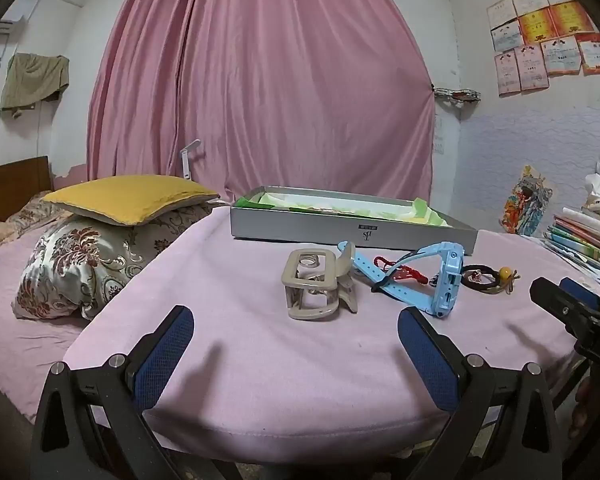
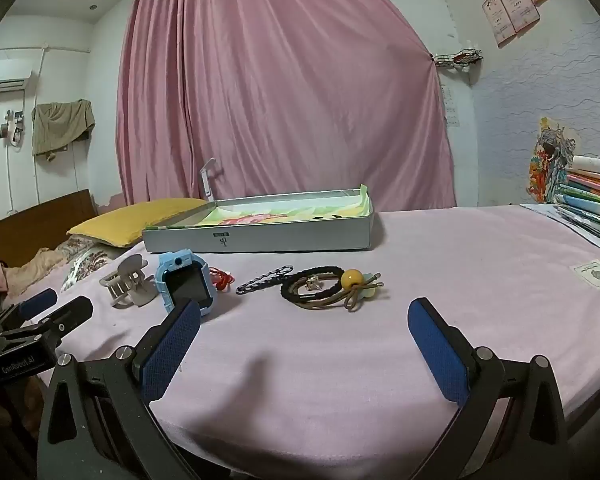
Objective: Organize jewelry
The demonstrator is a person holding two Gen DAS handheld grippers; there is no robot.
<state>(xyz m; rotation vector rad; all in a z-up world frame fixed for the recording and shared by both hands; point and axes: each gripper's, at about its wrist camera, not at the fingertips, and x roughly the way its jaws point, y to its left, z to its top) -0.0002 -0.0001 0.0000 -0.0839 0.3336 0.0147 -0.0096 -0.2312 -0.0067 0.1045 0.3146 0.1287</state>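
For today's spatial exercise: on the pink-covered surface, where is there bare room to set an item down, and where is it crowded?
Free: the wide strip between the open left tool, the open right tool and the row of items; also right of the hair ties, toward the books. Crowded: from the hair claw past the blue watch to the hair ties, before the silver box.

Matt plastic hair clip [image 1: 318,286], pink cloth [image 1: 260,360]
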